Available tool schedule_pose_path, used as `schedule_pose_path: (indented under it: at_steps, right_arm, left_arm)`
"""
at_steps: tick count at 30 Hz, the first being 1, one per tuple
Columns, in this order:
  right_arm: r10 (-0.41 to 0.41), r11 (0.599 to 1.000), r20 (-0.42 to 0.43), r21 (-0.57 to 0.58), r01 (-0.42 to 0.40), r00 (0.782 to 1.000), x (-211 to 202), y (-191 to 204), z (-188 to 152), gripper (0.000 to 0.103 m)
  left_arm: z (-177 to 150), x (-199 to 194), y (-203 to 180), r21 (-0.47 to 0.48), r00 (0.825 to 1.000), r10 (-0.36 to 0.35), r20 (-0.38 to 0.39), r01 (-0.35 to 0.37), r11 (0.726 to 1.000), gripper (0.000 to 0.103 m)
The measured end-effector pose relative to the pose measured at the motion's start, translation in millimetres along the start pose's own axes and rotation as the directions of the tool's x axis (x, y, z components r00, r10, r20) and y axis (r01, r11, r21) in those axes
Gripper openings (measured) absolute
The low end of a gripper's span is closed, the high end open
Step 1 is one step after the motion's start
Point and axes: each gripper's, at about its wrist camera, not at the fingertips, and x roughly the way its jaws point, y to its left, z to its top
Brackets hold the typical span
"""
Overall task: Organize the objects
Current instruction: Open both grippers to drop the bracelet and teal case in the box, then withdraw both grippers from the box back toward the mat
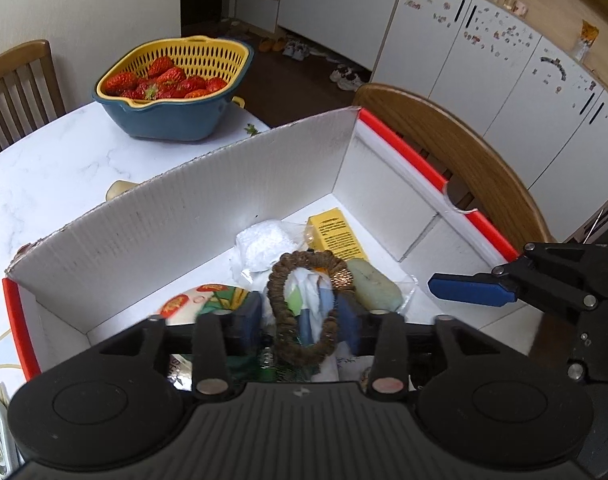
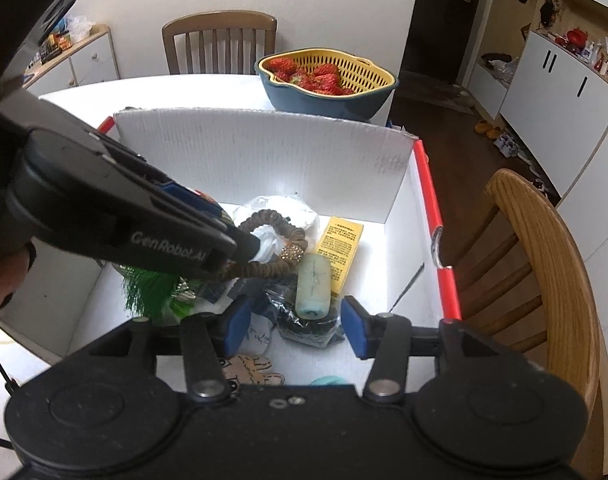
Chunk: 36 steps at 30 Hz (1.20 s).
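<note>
Brown scrunchie [image 1: 304, 304] sits in the white box [image 1: 175, 216], between the left gripper's [image 1: 299, 316] apart jaws. Right gripper [image 2: 293, 320] jaws are apart too, over a green roll [image 2: 314, 286].

Tight quarters inside the box [image 2: 396, 196]

My two grippers crowd each other over the pile: the left gripper [image 2: 239, 256] reaches across in front of my right gripper [image 2: 293, 320], so I see little room between them. The tall cardboard back wall [image 1: 183, 216] blocks the far side. The bare box floor beyond the yellow packet [image 2: 340, 252] stays free, and the chair [image 2: 544, 272] hems in the right edge.
</note>
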Motion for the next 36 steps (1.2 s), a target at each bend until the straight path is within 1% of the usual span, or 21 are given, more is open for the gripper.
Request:
schedule_pose_path:
  at_steps: [1, 2, 8, 14, 15, 17, 19, 22, 25, 28, 30, 32, 34, 36]
  right_arm:
    - [0.0, 1.0, 0.005, 0.006, -0.001, 1.0, -2.8, -0.3, -0.3, 0.052]
    - [0.005, 1.0, 0.012, 0.013, -0.005, 1.0, -5.8, -0.8, -0.7, 0.053]
    - [0.012, 0.999, 0.045, 0.047, -0.014, 0.999, -24.5, -1.5, -2.9, 0.059]
    - [0.012, 0.996, 0.08, 0.083, -0.018, 0.997, -45.8, 0.1, -3.9, 0.062]
    - [0.014, 0.996, 0.088, 0.088, -0.021, 0.996, -49.9, 0.9, -4.0, 0.063]
    - [0.012, 0.995, 0.104, 0.1, -0.022, 0.994, -58.1, 3.7, -4.6, 0.065]
    - [0.013, 0.993, 0.124, 0.115, -0.028, 0.992, -66.0, 5.9, -4.9, 0.07]
    - [0.014, 0.991, 0.145, 0.131, -0.034, 0.989, -76.5, 11.2, -5.4, 0.072]
    - [0.017, 0.988, 0.163, 0.149, -0.042, 0.987, -85.6, 16.8, -7.1, 0.075]
    - [0.013, 0.986, 0.176, 0.161, -0.042, 0.984, -93.0, 25.7, -8.4, 0.077]
    - [0.011, 0.985, 0.187, 0.168, -0.043, 0.982, -97.8, 32.5, -9.6, 0.08]
    - [0.014, 0.983, 0.195, 0.175, -0.049, 0.981, -101.8, 39.8, -10.6, 0.083]
    - [0.018, 0.983, 0.203, 0.177, -0.055, 0.979, -105.8, 48.6, -11.3, 0.085]
    - [0.029, 0.981, 0.214, 0.179, -0.068, 0.976, -110.2, 58.9, -11.8, 0.087]
  left_arm:
    - [-0.9, -3.0, -0.5, 0.001, 1.0, -0.003, 0.009, 0.003, 1.0, 0.055]
    - [-1.5, -6.2, -0.9, 0.002, 1.0, -0.006, 0.018, 0.006, 1.0, 0.056]
    - [-6.7, -30.1, -3.3, 0.009, 0.998, -0.025, 0.061, 0.024, 1.0, 0.056]
    - [-16.0, -61.1, 1.0, 0.013, 0.994, -0.017, 0.111, 0.016, 1.0, 0.056]
    - [-18.1, -66.7, 2.3, 0.013, 0.993, -0.014, 0.118, 0.013, 1.0, 0.057]
    - [-22.3, -77.3, 5.1, 0.012, 0.991, -0.006, 0.131, 0.005, 1.0, 0.062]
    - [-26.2, -87.6, 8.4, 0.006, 0.989, -0.001, 0.148, 0.0, 1.0, 0.064]
    - [-32.5, -102.9, 14.2, 0.0, 0.986, 0.002, 0.165, -0.002, 1.0, 0.065]
    - [-40.2, -118.7, 18.7, 0.01, 0.983, 0.016, 0.184, -0.019, 1.0, 0.065]
    - [-48.4, -133.9, 23.8, 0.019, 0.977, 0.025, 0.21, -0.03, 0.999, 0.069]
    - [-54.5, -143.2, 27.6, 0.025, 0.974, 0.032, 0.224, -0.038, 0.999, 0.07]
    - [-60.7, -151.5, 31.8, 0.027, 0.972, 0.041, 0.232, -0.049, 0.998, 0.071]
    - [-67.2, -159.7, 37.4, 0.024, 0.97, 0.048, 0.236, -0.055, 0.998, 0.075]
    - [-73.7, -167.0, 43.8, 0.017, 0.969, 0.053, 0.24, -0.059, 0.998, 0.076]
